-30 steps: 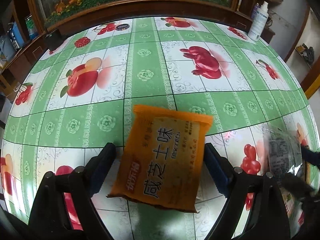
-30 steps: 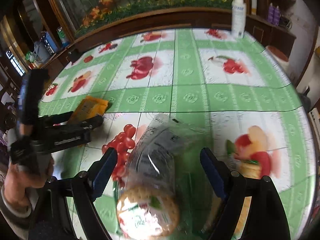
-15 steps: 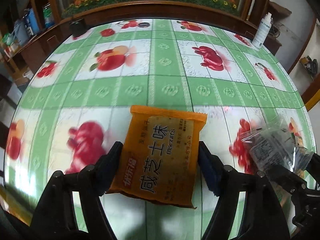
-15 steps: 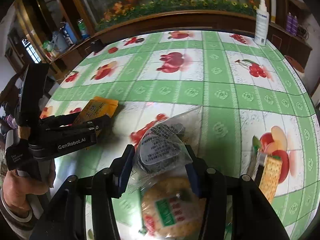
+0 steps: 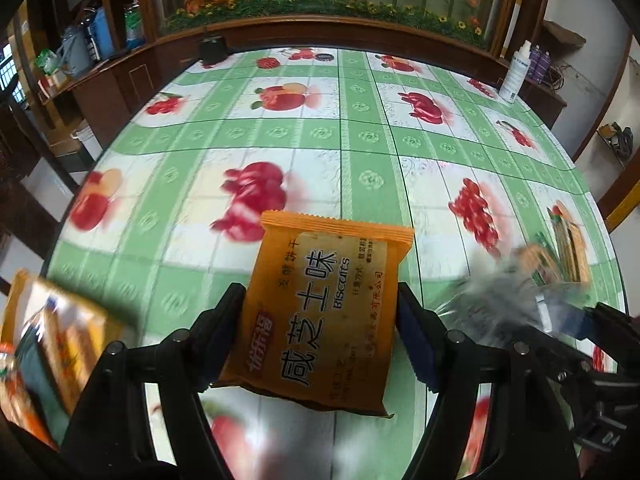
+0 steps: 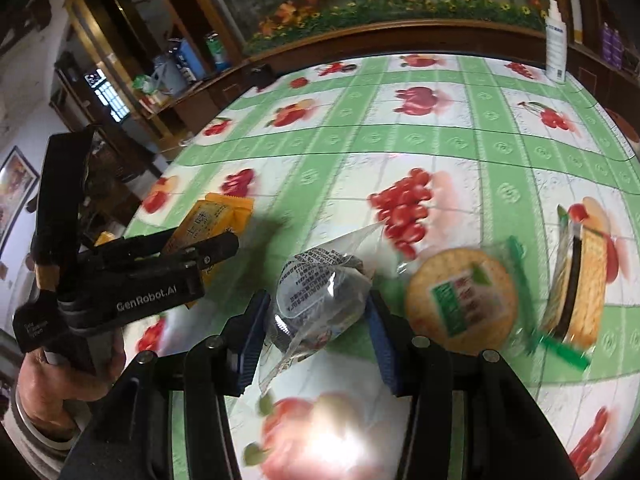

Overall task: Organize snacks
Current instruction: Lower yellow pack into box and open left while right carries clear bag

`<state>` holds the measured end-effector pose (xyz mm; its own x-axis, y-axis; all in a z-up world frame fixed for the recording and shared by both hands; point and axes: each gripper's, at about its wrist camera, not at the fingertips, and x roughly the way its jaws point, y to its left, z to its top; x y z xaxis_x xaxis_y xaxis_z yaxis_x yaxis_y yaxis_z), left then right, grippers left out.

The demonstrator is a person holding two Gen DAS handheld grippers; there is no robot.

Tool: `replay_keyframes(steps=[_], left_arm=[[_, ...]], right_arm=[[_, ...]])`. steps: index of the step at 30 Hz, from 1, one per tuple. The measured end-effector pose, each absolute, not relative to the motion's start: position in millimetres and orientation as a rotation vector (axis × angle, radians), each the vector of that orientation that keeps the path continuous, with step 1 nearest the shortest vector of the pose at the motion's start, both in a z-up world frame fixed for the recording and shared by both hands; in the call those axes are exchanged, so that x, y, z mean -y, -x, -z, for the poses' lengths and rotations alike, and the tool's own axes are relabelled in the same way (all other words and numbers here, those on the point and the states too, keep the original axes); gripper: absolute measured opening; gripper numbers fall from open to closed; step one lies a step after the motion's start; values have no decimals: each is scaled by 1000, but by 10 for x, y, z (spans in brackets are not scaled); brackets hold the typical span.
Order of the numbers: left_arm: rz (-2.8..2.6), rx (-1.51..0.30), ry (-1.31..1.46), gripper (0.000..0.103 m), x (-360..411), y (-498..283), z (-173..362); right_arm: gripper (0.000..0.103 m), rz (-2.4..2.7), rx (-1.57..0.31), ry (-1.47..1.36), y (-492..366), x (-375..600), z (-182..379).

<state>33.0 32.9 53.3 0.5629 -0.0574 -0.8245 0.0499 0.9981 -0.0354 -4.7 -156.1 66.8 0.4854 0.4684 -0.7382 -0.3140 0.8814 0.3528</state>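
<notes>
An orange biscuit packet [image 5: 324, 312] with black print hangs above the green fruit-print tablecloth [image 5: 360, 152]. My left gripper [image 5: 320, 316] is shut on it, a pad pressing each long side. My right gripper [image 6: 316, 316] is shut on a clear plastic snack packet [image 6: 316, 292] with dark contents and a white label, also off the cloth. The right wrist view shows the left gripper [image 6: 228, 246] at the left, the orange packet [image 6: 216, 216] in its jaws. In the left wrist view the right gripper [image 5: 588, 320] and its blurred clear packet [image 5: 496, 292] are at the right edge.
A round cracker pack [image 6: 460, 296] and a square cracker pack in green wrap [image 6: 580, 280] lie on the cloth to the right. A yellow snack bag [image 5: 52, 344] sits at the table's near left. A white spray bottle [image 6: 556, 48] stands at the far right corner. A person's hand [image 6: 60, 380] grips the left tool.
Both grippers closed on their packets, which then came up off the cloth. Both hands travelled left across the table, bringing the yellow bag and the cracker packs into view.
</notes>
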Motion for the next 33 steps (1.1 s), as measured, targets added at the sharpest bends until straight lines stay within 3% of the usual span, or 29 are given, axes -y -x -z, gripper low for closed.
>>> replay_keyframes(steps=[3, 9, 11, 13, 15, 20, 21, 22, 25, 33], left_arm=[[59, -958, 21, 75, -422, -148, -595], [56, -963, 26, 75, -556, 83, -587], [53, -956, 21, 75, -584, 144, -594], [59, -955, 23, 75, -610, 191, -604], [61, -947, 33, 75, -656, 242, -623], [68, -942, 53, 75, -765, 351, -628], [70, -943, 55, 75, -780, 370, -629], [71, -943, 56, 75, -799, 392, -634], [71, -932, 63, 75, -884, 481, -672], [79, -900, 101, 75, -1165, 824, -814]], right_arm=[[37, -526, -940, -180, 172, 1457, -699], [38, -518, -943, -175, 296, 1340, -640], [51, -503, -929, -172, 309, 1348, -659], [72, -480, -940, -115, 292, 1275, -663], [76, -460, -976, -32, 248, 1129, -628], [75, -449, -1014, 149, 146, 780, -453], [70, -457, -1029, 146, 118, 758, -396], [57, -457, -1045, 151, 111, 757, -341], [51, -487, -1051, 90, 141, 851, -318], [49, -563, -1010, 2, 377, 899, -509]])
